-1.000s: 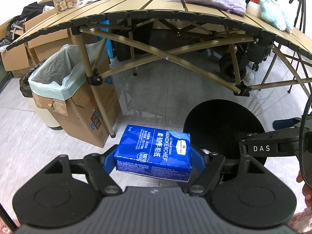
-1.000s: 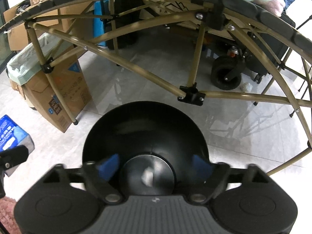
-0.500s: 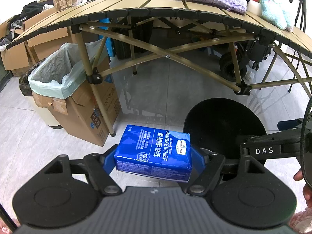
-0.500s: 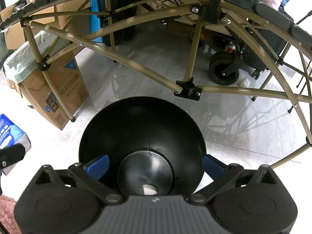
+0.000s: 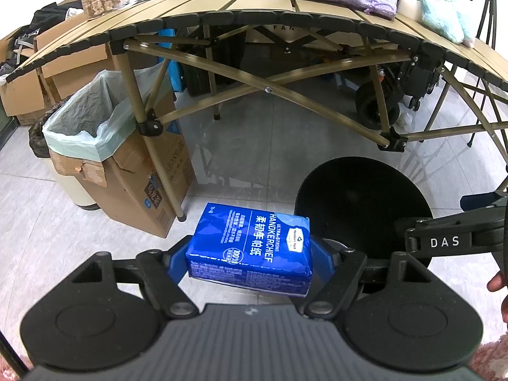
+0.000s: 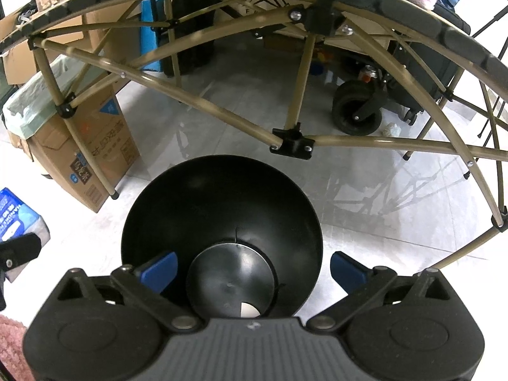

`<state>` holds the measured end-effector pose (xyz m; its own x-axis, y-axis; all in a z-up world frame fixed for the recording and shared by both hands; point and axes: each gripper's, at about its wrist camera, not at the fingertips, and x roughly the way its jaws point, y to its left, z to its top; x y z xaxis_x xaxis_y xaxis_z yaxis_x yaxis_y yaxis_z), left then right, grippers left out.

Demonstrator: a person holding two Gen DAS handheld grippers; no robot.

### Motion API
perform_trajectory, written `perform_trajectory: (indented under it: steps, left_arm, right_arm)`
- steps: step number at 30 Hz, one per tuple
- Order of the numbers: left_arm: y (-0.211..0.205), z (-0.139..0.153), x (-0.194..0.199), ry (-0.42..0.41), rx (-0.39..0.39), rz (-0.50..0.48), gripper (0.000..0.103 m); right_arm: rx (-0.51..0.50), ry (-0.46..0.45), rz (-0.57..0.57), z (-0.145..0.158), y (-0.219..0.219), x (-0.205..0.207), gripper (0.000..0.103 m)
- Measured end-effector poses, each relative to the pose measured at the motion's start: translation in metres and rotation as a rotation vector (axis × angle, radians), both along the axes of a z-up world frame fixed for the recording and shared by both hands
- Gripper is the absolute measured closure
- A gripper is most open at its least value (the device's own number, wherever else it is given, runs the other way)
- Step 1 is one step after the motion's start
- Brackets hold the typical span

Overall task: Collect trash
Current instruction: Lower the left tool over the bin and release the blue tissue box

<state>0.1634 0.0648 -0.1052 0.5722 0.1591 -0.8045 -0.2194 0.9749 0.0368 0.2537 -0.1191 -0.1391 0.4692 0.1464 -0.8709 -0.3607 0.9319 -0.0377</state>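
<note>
Left wrist view is showing you gripping the blue tissue pack (image 5: pixel 250 249) in your left gripper (image 5: pixel 249 262) fingers above the floor, not yet binned, while your right gripper (image 6: pixel 252 266) is hanging wide open and empty over the black bin (image 6: pixel 222 197).

The folding table (image 5: pixel 222 9) spans the far side, its crossed braces (image 5: pixel 270 89) and legs barring most ways underneath. On the left, a table leg (image 5: pixel 152 165) stands hard against the lined cardboard box (image 5: pixel 133 171); the box's mouth (image 5: pixel 85 111) is open from above. Bare floor (image 5: pixel 254 158) lies clear between box and black bin (image 6: pixel 222 209). The bin sits right under the right tongs (image 6: pixel 252 268), whose blue fingers (image 6: pixel 158 266) stand wide at its near rim. A wheeled cart (image 6: pixel 358 114) blocks the far right.
</note>
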Motion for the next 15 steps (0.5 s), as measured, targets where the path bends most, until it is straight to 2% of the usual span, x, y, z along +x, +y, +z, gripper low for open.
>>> perform_trajectory:
  steps: [15]
  left_arm:
    - [-0.011,-0.006,0.01,0.02,0.001,-0.023,0.026]
  right_arm:
    - [0.011,-0.02,-0.037,0.011,-0.022,-0.003,0.0]
